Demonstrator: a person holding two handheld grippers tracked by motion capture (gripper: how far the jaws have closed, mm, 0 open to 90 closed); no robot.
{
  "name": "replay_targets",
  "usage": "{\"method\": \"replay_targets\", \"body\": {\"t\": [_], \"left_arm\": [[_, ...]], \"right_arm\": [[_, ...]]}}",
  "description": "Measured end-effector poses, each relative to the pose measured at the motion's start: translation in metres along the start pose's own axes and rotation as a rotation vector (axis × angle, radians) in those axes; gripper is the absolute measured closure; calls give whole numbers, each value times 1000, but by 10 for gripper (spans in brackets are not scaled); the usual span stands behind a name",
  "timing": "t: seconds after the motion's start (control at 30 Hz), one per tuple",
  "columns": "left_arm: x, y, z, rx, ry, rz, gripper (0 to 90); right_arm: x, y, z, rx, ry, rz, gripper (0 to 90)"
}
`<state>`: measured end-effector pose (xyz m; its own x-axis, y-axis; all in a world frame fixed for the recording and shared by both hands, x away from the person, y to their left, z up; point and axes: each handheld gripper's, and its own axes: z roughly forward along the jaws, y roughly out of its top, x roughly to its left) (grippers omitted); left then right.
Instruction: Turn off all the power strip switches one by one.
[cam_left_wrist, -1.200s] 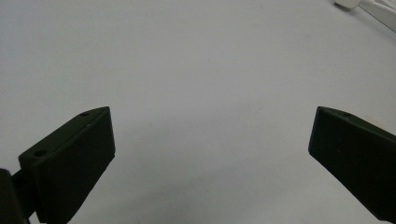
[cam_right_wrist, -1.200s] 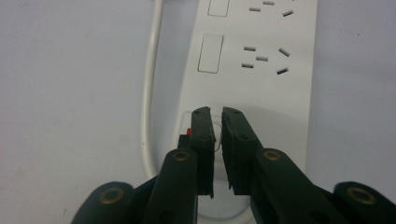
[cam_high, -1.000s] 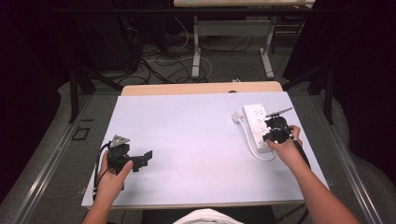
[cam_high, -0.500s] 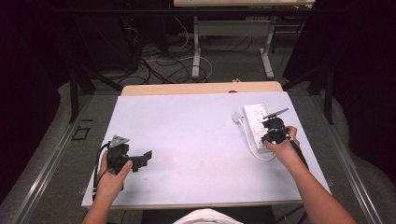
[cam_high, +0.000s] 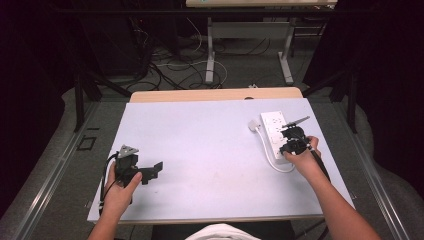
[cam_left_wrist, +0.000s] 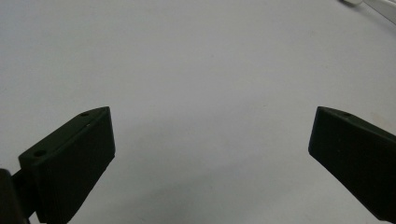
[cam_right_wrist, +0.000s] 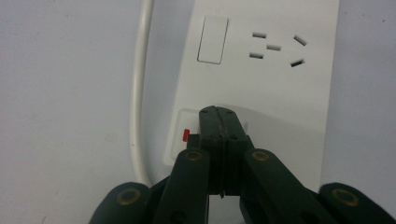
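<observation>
A white power strip lies on the right side of the table, its white cable looping along its near side. My right gripper is shut with nothing between its jaws. In the right gripper view its closed tips rest on the strip's rocker switch, which has a red mark at its left edge. Further along the strip are a second switch and a socket. My left gripper hovers low over the left of the table, open and empty.
The pale table top has its near edge just in front of both hands. The strip's plug rests by its far left corner. A wooden board borders the far edge, with desk legs and floor cables beyond.
</observation>
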<state>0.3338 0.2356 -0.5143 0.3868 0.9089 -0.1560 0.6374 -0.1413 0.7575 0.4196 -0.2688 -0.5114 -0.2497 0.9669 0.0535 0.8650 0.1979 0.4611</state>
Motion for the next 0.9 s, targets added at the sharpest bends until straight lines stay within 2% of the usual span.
{"method": "replay_targets", "body": {"t": [0.17, 0.27, 0.5, 0.83, 0.9], "left_arm": [[0, 0, -1, 7, -2, 0, 5], [1, 0, 0, -2, 0, -5, 5], [2, 0, -1, 1, 3, -8, 6], [3, 0, -1, 4, 2, -9, 6], [3, 0, -1, 5, 1, -8, 6]], "right_arm": [[1, -2, -1, -10, -5, -11, 900], [-1, 0, -3, -15, 12, 16, 900], [-1, 3, -2, -20, 18, 15, 900], [-5, 18, -4, -21, 33, 47, 900], [-6, 21, -5, -32, 29, 38, 900]]}}
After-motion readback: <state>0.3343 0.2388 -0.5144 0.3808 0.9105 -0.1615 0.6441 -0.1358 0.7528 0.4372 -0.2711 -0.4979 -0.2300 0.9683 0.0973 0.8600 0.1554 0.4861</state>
